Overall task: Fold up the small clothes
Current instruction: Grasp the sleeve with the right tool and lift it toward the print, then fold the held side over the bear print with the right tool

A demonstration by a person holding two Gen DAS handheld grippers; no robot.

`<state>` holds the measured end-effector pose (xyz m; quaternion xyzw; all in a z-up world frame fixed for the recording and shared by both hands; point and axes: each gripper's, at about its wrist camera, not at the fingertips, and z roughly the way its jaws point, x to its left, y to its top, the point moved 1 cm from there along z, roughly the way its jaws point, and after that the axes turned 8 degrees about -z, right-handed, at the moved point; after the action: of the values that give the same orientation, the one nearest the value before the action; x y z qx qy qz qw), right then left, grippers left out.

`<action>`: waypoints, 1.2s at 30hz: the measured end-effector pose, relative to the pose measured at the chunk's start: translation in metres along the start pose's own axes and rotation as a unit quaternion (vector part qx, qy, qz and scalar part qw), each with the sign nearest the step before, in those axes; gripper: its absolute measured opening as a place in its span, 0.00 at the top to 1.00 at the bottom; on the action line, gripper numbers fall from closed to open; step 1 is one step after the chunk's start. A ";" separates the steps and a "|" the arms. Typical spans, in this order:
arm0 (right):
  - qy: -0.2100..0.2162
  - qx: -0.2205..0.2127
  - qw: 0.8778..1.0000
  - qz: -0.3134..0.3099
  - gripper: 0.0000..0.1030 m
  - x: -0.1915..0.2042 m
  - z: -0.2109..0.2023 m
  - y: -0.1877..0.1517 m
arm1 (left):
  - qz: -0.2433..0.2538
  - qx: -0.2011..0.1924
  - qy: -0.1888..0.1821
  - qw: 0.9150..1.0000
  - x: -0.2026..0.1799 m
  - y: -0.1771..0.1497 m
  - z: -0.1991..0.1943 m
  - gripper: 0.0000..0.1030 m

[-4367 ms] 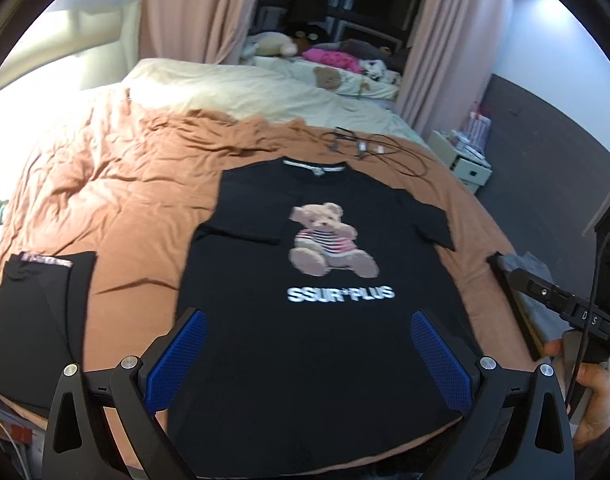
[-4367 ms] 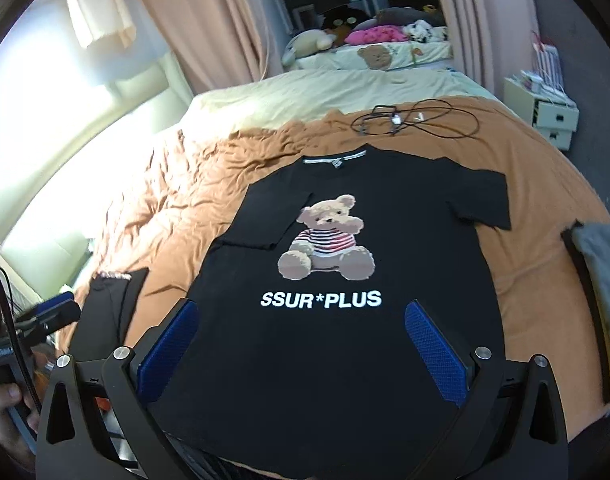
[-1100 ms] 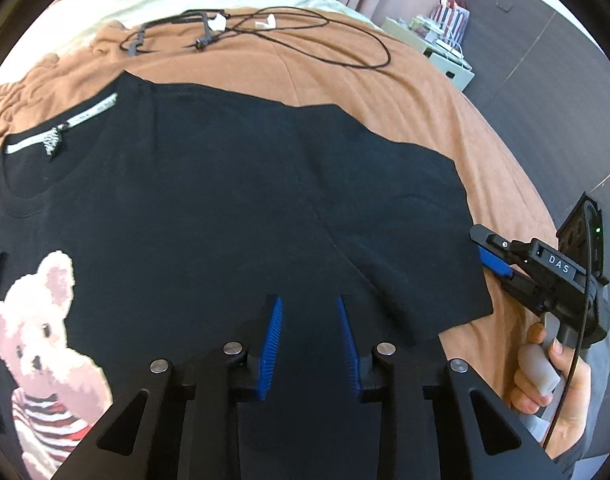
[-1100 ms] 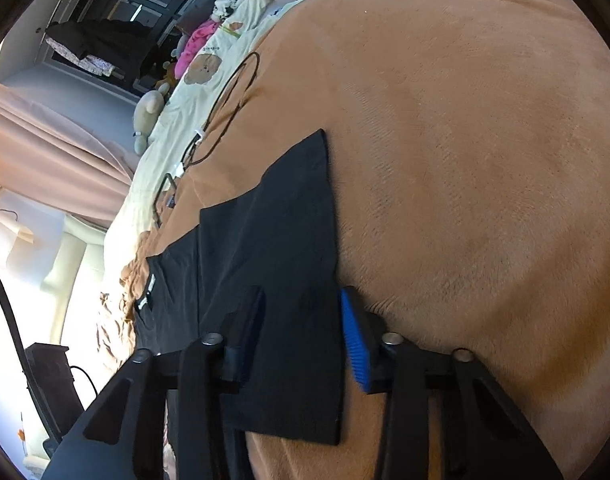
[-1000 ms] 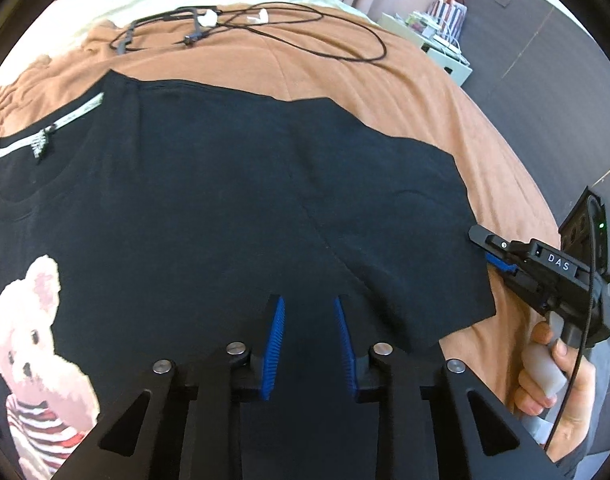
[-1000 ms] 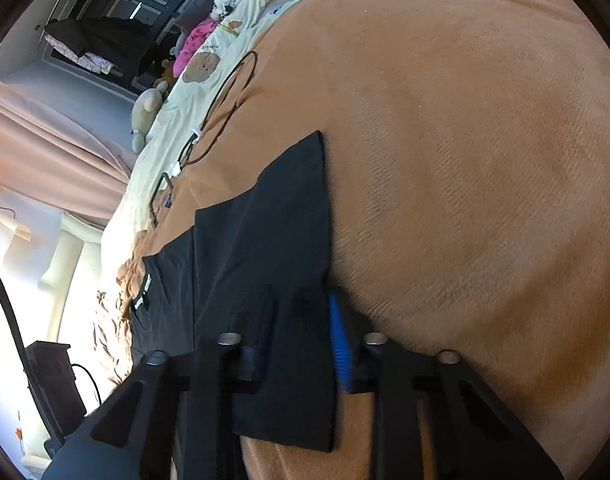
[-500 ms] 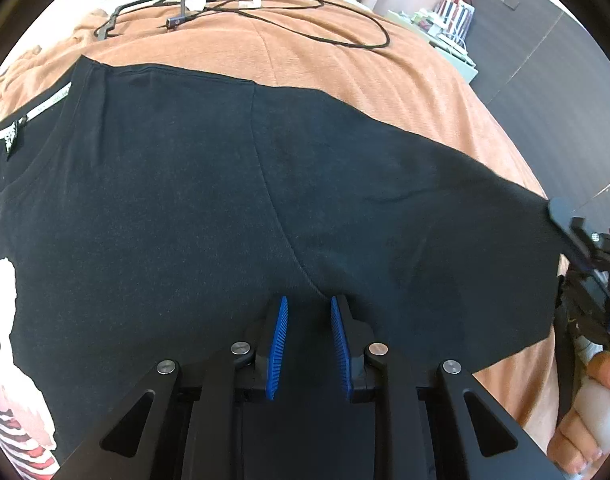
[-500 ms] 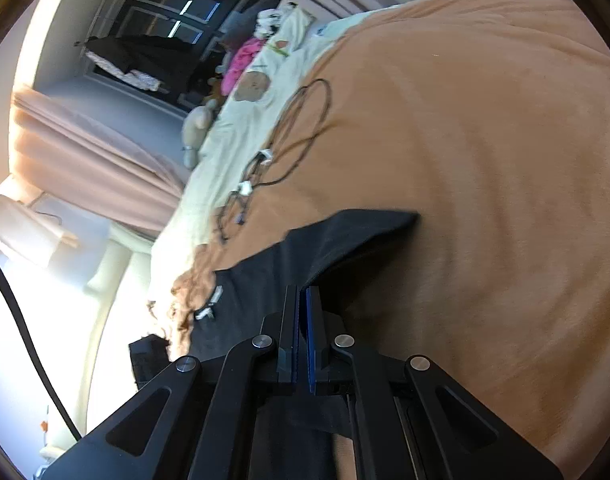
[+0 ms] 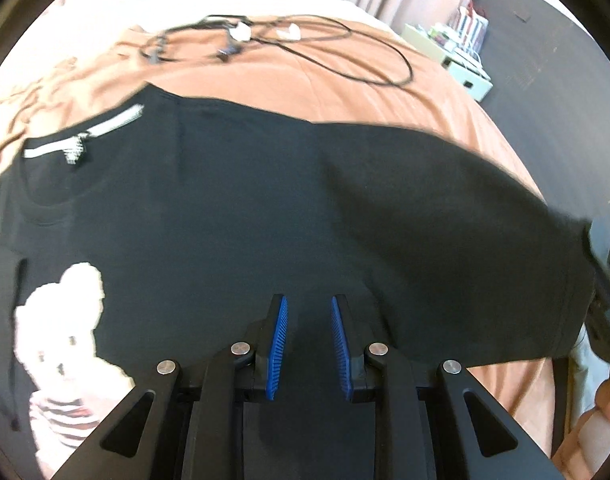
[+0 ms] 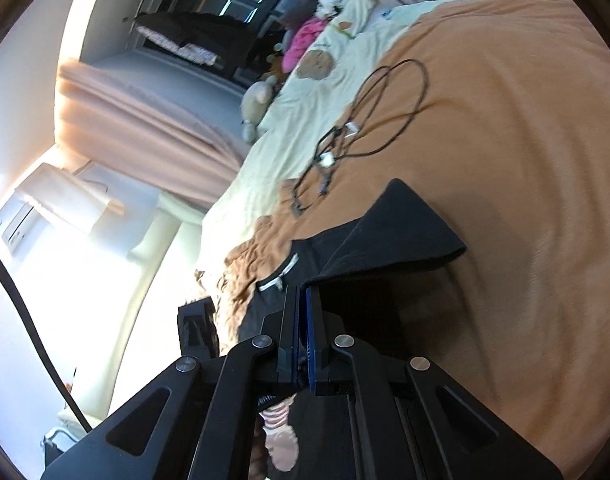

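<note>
The black cotton T-shirt with the teddy-bear print [image 9: 241, 216] lies face-up on the bed's rust-orange blanket [image 9: 345, 88], giving a broad, soft surface for folding. The right hand-held gripper [image 10: 301, 320] is clenched on the sleeve edge [image 10: 405, 236] and holds it clear of the blanket, evidently to carry it inward. The left hand-held gripper [image 9: 308, 340], jaws parted and grasping nothing, sits low over the shirt body near the armpit seam, probably to anchor the fold line.
</note>
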<state>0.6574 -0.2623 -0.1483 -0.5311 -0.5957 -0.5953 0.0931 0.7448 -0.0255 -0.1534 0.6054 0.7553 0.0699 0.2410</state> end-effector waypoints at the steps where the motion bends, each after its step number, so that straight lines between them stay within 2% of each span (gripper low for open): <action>1: 0.001 0.003 1.000 -0.002 1.00 0.002 0.005 -0.001 | -0.003 -0.003 0.006 1.000 0.005 0.001 -0.006 0.76; 8: 0.018 0.035 0.999 -0.010 1.00 0.006 0.036 -0.004 | -0.026 -0.018 0.028 0.999 0.036 0.002 -0.044 0.76; 19: -0.009 0.109 0.993 -0.054 1.00 0.024 0.082 -0.002 | -0.044 -0.033 0.036 0.998 0.066 0.004 -0.087 0.76; 21: -0.010 0.114 0.993 -0.038 0.99 0.021 0.082 0.002 | -0.045 -0.036 0.037 0.998 0.071 0.004 -0.093 0.76; 22: -0.009 0.122 0.992 -0.027 0.96 0.018 0.082 0.004 | -0.046 -0.036 0.037 0.998 0.073 0.004 -0.095 0.76; 24: -0.017 0.116 0.993 -0.026 0.73 0.017 0.072 0.009 | -0.047 -0.037 0.034 0.998 0.074 0.004 -0.099 0.76; 25: -0.021 0.110 0.993 -0.030 0.47 0.018 0.066 0.010 | -0.047 -0.037 0.031 0.998 0.074 0.004 -0.100 0.76; 26: -0.027 0.102 0.994 -0.032 0.37 0.018 0.057 0.013 | -0.045 -0.038 0.028 0.998 0.072 0.003 -0.101 0.76; 30: -0.039 0.093 0.995 -0.023 0.37 0.012 0.025 0.015 | -0.035 -0.036 0.014 0.999 0.059 0.000 -0.100 0.76; 36: -0.068 0.062 0.996 0.005 0.37 -0.028 -0.011 0.017 | -0.005 -0.024 -0.008 1.000 0.026 -0.009 -0.088 0.76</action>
<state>0.6758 -0.2906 -0.1553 -0.5665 -0.6339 -0.5191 0.0883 0.6932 0.0137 -0.0871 0.5963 0.7546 0.0821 0.2614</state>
